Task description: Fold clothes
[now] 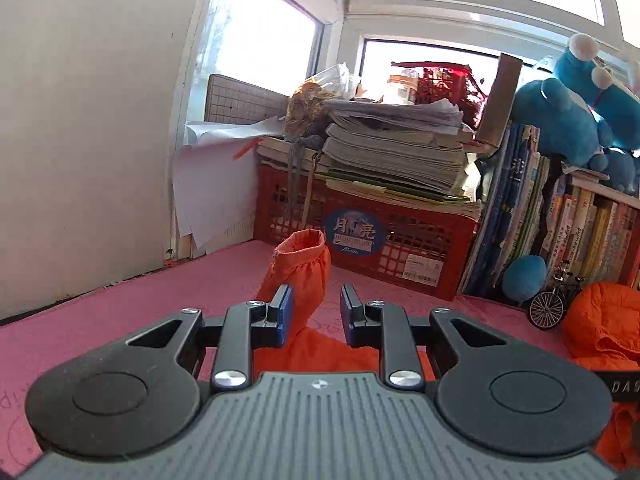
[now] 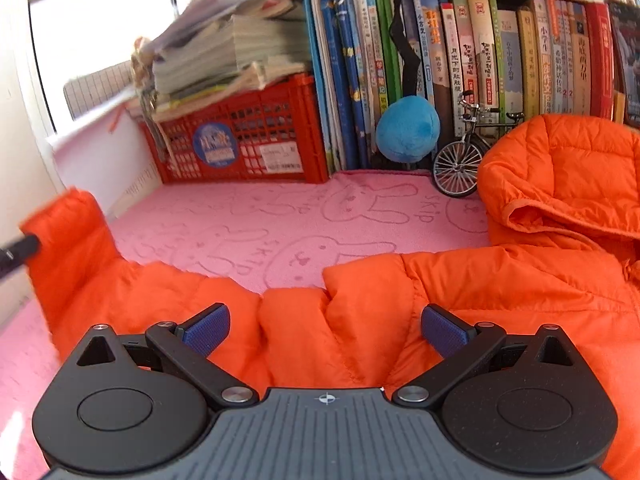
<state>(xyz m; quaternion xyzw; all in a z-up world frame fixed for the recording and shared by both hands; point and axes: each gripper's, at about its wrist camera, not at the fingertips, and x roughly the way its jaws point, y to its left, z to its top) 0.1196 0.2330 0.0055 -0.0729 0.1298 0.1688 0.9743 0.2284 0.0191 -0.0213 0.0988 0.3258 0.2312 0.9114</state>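
Note:
An orange puffy jacket (image 2: pixel 480 300) lies on the pink mat (image 2: pixel 280 216), its hood (image 2: pixel 560 168) bunched at the right. My left gripper (image 1: pixel 318 312) is shut on the jacket's sleeve (image 1: pixel 300 272), and the cuff stands upright just beyond the blue pads. In the right wrist view that raised sleeve (image 2: pixel 68 232) shows at the far left, with a dark fingertip (image 2: pixel 20 248) of the left gripper against it. My right gripper (image 2: pixel 326 328) is open wide just above the jacket's near edge, with nothing pinched.
A red crate (image 1: pixel 400 248) topped with stacked papers stands at the back of the mat. A row of upright books (image 2: pixel 500 48), a blue plush ball (image 2: pixel 408 128) and a miniature bicycle (image 2: pixel 460 160) line the back right. A white wall (image 1: pixel 80 140) borders the left.

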